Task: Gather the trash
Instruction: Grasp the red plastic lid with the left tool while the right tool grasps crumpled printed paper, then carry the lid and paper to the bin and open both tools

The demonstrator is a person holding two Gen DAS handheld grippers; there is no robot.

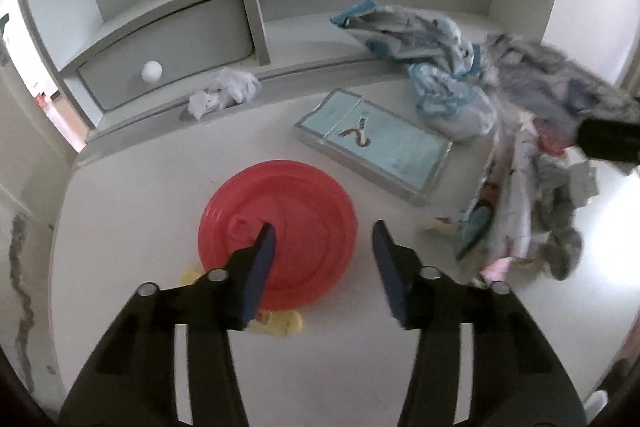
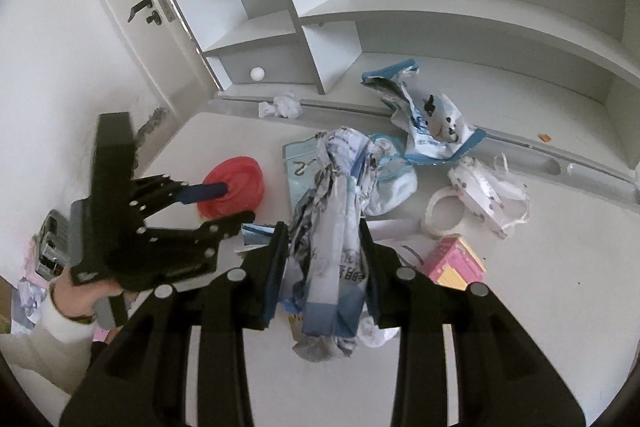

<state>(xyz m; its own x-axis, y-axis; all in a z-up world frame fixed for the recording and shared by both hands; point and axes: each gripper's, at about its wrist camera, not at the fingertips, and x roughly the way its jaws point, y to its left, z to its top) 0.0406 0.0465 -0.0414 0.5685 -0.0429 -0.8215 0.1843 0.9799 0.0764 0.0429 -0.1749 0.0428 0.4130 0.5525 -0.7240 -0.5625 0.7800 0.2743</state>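
The left gripper's (image 1: 324,235) left finger (image 1: 262,259) covers part of the red plate (image 1: 304,211), and the plate hides most of a yellow scrap (image 1: 286,323) at its near edge. In the left wrist view the hanging bundle of wrappers (image 1: 532,163) at the right is smeared by motion blur, and of the right gripper only a dark tip (image 1: 610,143) shows before the edge cuts it off. In the right wrist view the right gripper's (image 2: 324,251) fingers and that bundle hide the near litter, and the print on the blue packet (image 2: 298,167) is too small to read.
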